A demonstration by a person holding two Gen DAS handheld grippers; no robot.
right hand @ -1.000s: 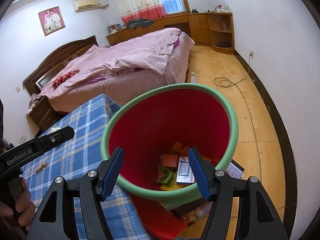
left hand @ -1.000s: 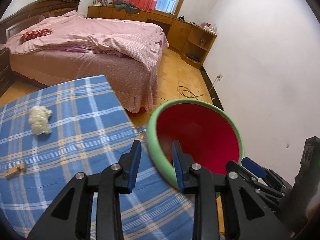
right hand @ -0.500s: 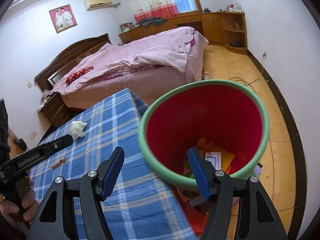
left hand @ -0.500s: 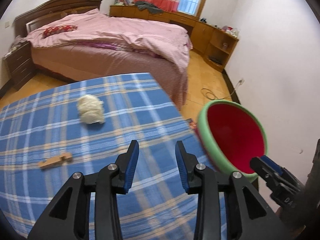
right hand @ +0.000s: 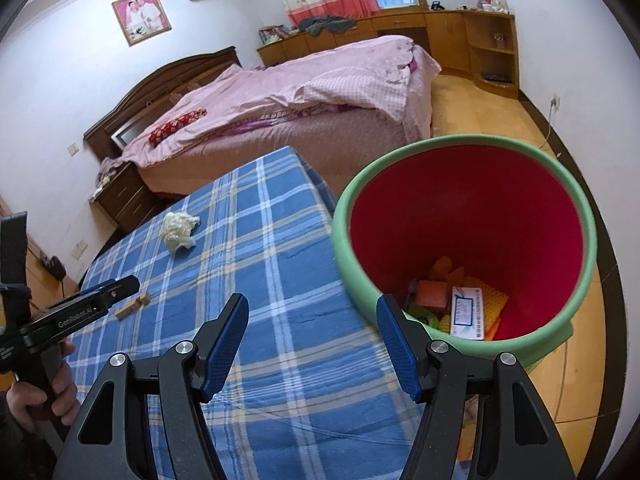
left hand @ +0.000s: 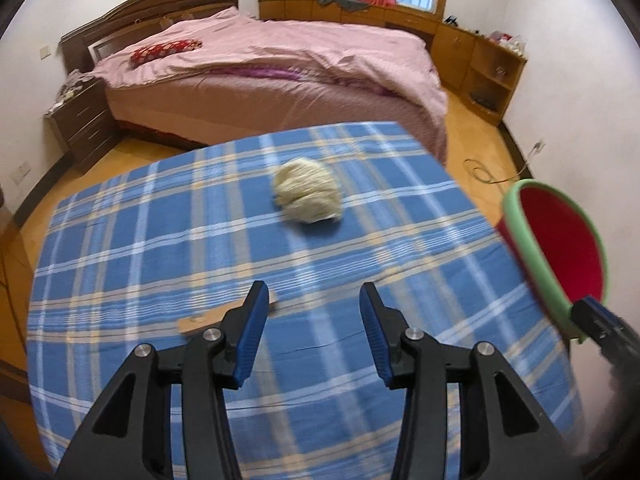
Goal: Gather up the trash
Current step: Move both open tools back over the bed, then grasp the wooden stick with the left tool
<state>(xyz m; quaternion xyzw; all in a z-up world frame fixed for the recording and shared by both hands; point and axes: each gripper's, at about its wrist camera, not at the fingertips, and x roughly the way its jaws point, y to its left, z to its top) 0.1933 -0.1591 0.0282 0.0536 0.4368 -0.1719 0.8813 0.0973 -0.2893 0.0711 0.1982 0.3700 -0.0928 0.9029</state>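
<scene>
So my left gripper hung spread and empty above the checked cloth, its fingers framing nothing; my right gripper was likewise spread and empty, beside the red bin, whose green rim stood just off the table's right edge. The trash left on the cloth was a crumpled paper wad, ahead of the left gripper and well apart from it, and a small wooden piece lying flat just beside the left finger; I could not tell what that piece was. I judged the wad the step in hand, though the wooden piece lay nearer; to take it well I would go forward and down with the jaws wide, straddle its middle, and squeeze gently, since soft paper would give and the cloth beneath could bunch and be pinched with it. The bin already held packets and scraps at its bottom, so the carry would be short and to the right. Beyond the table stood a bed under a pink quilt, a dark nightstand, wooden cabinets below a curtained window, and an orange tiled floor with a cable trailing on it.
</scene>
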